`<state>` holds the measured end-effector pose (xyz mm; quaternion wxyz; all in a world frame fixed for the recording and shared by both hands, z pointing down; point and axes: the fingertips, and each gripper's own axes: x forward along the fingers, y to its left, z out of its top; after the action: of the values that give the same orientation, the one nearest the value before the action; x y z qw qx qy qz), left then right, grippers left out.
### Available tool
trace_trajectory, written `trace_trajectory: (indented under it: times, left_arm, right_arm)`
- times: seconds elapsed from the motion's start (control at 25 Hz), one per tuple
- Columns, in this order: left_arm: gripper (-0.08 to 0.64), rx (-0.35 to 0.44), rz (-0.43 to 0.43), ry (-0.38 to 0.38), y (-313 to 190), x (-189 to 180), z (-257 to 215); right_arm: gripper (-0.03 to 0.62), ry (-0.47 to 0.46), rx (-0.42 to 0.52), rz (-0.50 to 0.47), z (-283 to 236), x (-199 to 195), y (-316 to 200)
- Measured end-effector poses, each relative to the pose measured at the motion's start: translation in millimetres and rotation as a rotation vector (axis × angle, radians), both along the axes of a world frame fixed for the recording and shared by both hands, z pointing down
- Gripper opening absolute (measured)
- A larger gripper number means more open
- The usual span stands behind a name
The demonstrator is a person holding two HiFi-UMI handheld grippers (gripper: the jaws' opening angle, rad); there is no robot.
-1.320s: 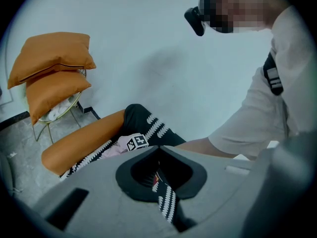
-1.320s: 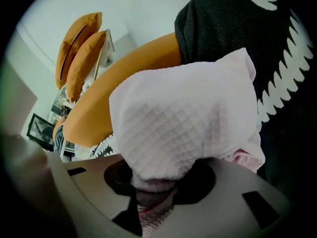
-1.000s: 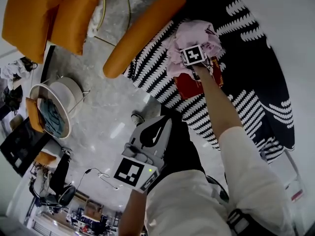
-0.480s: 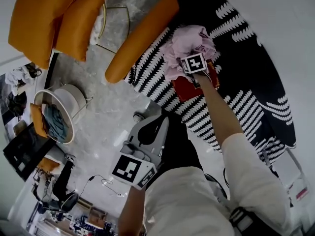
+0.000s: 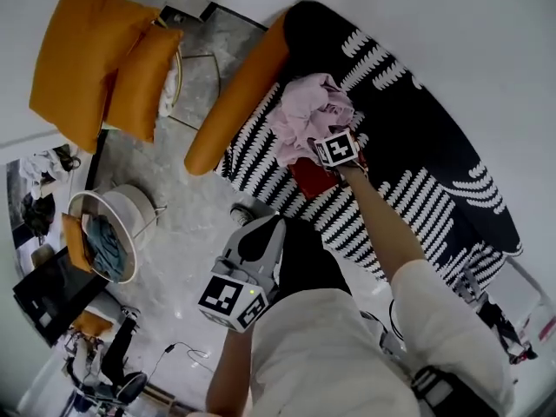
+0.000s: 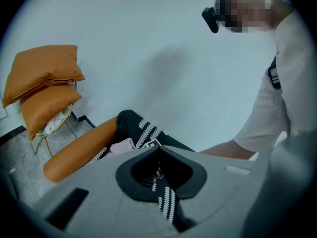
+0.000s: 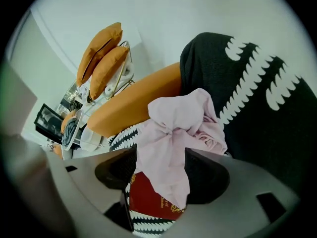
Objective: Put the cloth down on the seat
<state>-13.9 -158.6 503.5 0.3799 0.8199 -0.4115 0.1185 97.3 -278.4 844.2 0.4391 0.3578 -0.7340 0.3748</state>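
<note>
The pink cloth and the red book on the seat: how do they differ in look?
The pink cloth is crumpled into a loose heap, while the red book lies flat. The cloth is pale and plain; the book is deep red with gold print. The cloth spreads wider than the book, and in the right gripper view one of its folds overlaps the book. Both rest on the black-and-white patterned seat.

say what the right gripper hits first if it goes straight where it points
Probably the pink cloth on the patterned seat: the right gripper has just been opening its jaws, cloth loose between them.
</note>
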Motion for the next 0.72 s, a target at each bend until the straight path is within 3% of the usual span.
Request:
trace_trajectory:
  times: [0.12,0.24,0.72]
  left_arm:
    - [0.011,0.021,0.016,-0.007,8.3,2.8,-16.3]
    - [0.011,0.054,0.032,-0.011,11.6,6.2,-30.3]
    - [0.011,0.136,0.034,0.011,44.3,-2.0,-57.6]
  right_arm:
    - [0.285,-0.019,0.042,0.018,-32.8,9.3,11.1]
    - [0.188,-0.041,0.096,0.029,-66.1,17.0,16.2]
    - [0.048,-0.091,0.226,0.052,-166.2,20.2,77.7]
